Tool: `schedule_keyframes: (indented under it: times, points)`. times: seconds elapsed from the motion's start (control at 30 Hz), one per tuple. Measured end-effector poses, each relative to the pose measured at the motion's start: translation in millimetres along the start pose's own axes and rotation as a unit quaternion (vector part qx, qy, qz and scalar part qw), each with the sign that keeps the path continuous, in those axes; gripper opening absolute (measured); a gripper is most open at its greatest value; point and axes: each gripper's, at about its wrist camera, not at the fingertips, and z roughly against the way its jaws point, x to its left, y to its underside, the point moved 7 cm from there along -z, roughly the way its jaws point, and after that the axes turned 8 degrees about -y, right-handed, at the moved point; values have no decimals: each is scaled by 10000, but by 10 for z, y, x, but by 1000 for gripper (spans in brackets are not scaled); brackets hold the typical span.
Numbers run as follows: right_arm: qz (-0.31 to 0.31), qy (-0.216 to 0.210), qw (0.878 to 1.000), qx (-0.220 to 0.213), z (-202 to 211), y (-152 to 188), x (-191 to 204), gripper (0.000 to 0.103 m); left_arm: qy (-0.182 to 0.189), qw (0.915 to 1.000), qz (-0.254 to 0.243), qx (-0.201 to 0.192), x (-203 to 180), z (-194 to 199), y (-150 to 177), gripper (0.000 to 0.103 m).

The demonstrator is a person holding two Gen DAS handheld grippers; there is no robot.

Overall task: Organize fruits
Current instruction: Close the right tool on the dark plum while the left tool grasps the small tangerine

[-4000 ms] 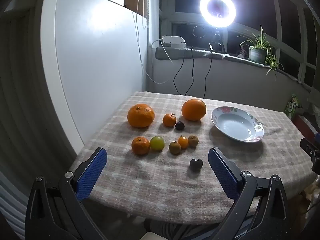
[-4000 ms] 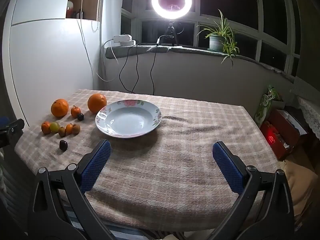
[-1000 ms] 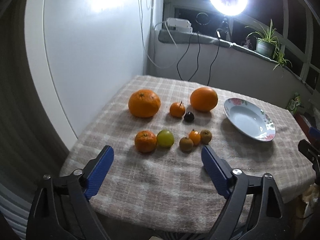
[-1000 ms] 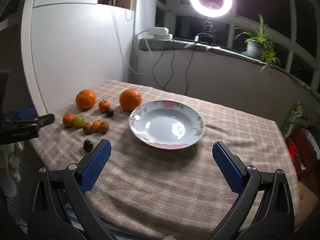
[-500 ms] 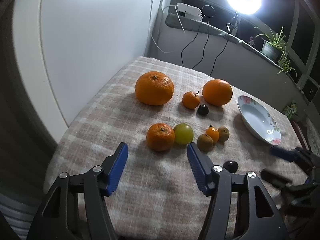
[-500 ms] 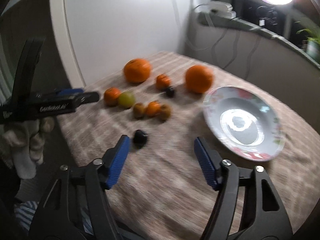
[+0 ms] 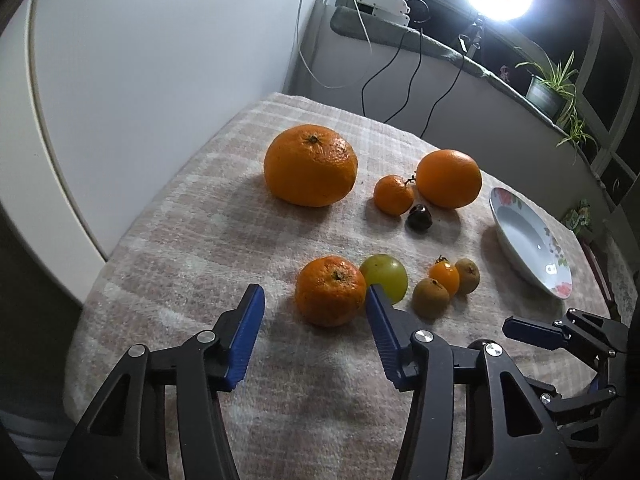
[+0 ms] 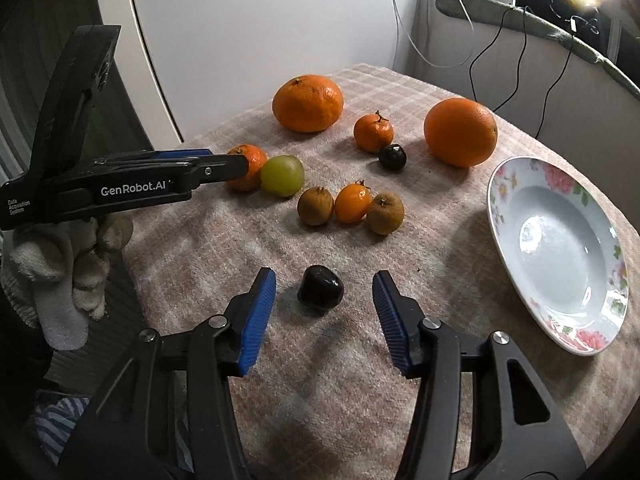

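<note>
Fruits are bracketed by parted fingers: the dark fruit (image 8: pixel 320 290) lies centred before the right gripper (image 8: pixel 324 300), the small mandarin (image 7: pixel 330 291) before the left gripper (image 7: pixel 312 312).

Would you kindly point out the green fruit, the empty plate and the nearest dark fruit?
green fruit (image 8: pixel 282 175), right wrist view, centre of its skin.
plate (image 8: pixel 516 184), right wrist view, floral left rim.
dark fruit (image 8: pixel 321 289), right wrist view, its top.
</note>
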Motion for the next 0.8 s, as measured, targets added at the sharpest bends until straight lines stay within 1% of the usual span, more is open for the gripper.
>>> schedule_keyframes:
  times: [0.1, 0.17, 0.27, 0.37, 0.43, 0.5, 0.6, 0.7, 0.8]
  points:
    - [-26, -31, 10000, 87, -36, 18, -9, 49, 36, 10000, -1, 47, -19, -38, -6, 51]
    - [-62, -44, 9999, 119, -45, 21, -20, 49, 49, 10000, -19, 15, -28, -25, -23, 51]
    - [-122, -179, 9997, 71, 3, -4, -29, 49, 81, 10000, -26, -28, -29, 1, -89, 51]
    - [-93, -159, 9998, 44, 47, -75, -53, 49, 71, 9999, -24, -120, -15, 16, -207, 51]
    - [-87, -158, 9998, -17, 103, -191, -86, 49, 91, 9998, -12, -182, -8, 18, -300, 51]
    - [-87, -140, 9998, -78, 133, -324, -123, 49, 89, 9997, -37, -231, -13, 11, -375, 47]
    - [39, -24, 9999, -152, 166, -482, -169, 49, 61, 9997, -54, -249, -4, -17, -445, 47]
    - [38, -65, 9999, -139, 175, -505, -165, 49, 138, 9996, -69, -222, 7, 4, -412, 47]
    - [-11, -244, 9997, -45, 155, -414, -121, 49, 255, 9996, -85, -109, -4, 7, -314, 47]
